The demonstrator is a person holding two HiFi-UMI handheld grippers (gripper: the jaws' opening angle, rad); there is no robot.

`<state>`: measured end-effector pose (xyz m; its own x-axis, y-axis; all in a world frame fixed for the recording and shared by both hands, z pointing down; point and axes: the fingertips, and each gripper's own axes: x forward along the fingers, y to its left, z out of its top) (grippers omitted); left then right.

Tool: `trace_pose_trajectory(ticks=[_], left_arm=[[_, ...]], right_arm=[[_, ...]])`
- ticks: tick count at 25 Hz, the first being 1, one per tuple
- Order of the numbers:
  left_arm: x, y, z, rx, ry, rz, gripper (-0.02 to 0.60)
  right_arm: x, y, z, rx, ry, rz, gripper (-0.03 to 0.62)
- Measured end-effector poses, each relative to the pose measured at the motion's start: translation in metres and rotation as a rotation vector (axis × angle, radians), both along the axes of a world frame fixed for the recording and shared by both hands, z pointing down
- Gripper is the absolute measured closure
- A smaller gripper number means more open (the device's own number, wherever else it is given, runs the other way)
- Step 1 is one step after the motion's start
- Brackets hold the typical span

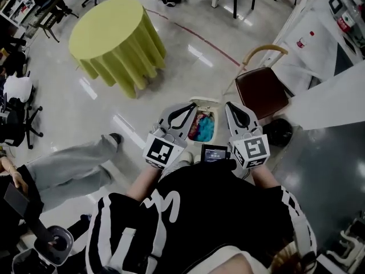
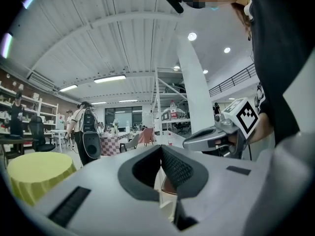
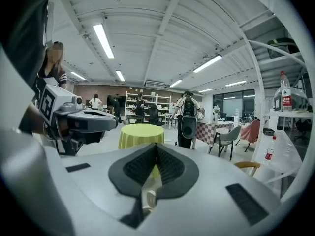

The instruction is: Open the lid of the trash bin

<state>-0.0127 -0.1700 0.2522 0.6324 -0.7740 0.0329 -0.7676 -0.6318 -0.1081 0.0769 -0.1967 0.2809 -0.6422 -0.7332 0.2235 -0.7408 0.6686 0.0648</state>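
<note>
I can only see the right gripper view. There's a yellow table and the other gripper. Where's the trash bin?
Observer: The head view shows it. The trash bin stands on the floor between the left gripper and the right gripper.
Child: Is it shut on top?
Observer: It looks open already. Blue and pink stuff shows inside it.
Child: Is the other gripper holding something?
Observer: No. The left gripper view shows its jaws together with nothing in them.
</note>
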Motion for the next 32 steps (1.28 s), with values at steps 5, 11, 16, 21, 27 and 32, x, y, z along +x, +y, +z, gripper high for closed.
trace_pose_trajectory(ticks=[5,11,16,21,27,32], left_arm=[[0.0,-0.003,-0.014,0.004,0.028,-0.01,0.572],[-0.006,-0.001,-0.042,0.004,0.105,-0.022,0.572],[-0.011,-0.005,-0.049,0.035,0.074,-0.024,0.572],[-0.008,-0.005,-0.042,0.017,0.058,-0.022,0.572],[-0.009,-0.007,-0.042,0.052,0.028,-0.02,0.572],[-0.003,-0.006,-0.034,0.033,0.034,-0.009,0.572]], right_arm=[[0.006,-0.004,-0.022,0.026,-0.058,0.033,0.585],[0.013,0.0,-0.045,0.042,-0.108,0.043,0.585],[0.017,-0.002,-0.06,0.063,-0.15,0.046,0.585],[0.02,0.002,-0.064,0.067,-0.164,0.057,0.585],[0.014,0.004,-0.063,0.079,-0.167,0.046,0.585],[0.021,0.004,-0.06,0.076,-0.165,0.062,0.585]])
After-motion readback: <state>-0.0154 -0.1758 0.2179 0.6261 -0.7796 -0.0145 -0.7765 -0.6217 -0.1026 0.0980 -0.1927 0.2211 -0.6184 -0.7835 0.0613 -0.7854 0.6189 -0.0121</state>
